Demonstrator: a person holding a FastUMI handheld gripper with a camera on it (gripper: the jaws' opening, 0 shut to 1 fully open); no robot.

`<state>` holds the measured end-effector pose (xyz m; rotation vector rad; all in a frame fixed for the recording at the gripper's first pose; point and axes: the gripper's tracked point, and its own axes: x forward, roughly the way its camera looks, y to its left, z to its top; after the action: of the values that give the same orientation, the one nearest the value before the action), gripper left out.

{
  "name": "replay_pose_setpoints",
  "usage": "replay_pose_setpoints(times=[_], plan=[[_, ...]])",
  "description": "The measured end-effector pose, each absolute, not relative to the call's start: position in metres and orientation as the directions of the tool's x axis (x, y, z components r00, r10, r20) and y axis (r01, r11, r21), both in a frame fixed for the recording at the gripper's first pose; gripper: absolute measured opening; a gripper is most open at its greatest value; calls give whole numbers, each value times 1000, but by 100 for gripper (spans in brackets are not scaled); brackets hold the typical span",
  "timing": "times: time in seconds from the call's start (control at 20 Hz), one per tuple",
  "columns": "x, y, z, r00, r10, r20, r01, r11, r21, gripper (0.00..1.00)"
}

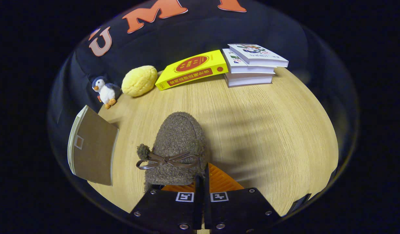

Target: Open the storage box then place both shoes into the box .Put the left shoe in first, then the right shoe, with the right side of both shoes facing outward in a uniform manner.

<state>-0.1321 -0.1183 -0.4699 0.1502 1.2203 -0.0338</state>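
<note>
Claw (202, 182) nearly closed, pinching the shoe's (177, 146) rim — shoe points ahead over the worktop (268, 130). Box (92, 148) off left. Beyond: penguin (104, 91), yellow plush (140, 80), yellow book (193, 69), book stack (252, 65).

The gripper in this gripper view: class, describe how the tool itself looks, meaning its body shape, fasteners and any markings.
The gripper has two flat, angular black plates side by side, parted by a narrow seam. Each plate carries a small square black-and-white marker tag near the seam, and round silver screws sit at the corners. A ridged, ribbed surface shows just ahead of the plates. No cables can be seen.
</note>
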Motion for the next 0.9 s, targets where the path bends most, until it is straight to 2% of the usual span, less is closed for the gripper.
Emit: replay_pose_setpoints(times=[0.5, 0.9], plan=[[-92, 15, -379, 396, 171, -902, 19, 981, 194, 4], [-76, 124, -346, 402, 234, -885, -52, 971, 233, 4]])
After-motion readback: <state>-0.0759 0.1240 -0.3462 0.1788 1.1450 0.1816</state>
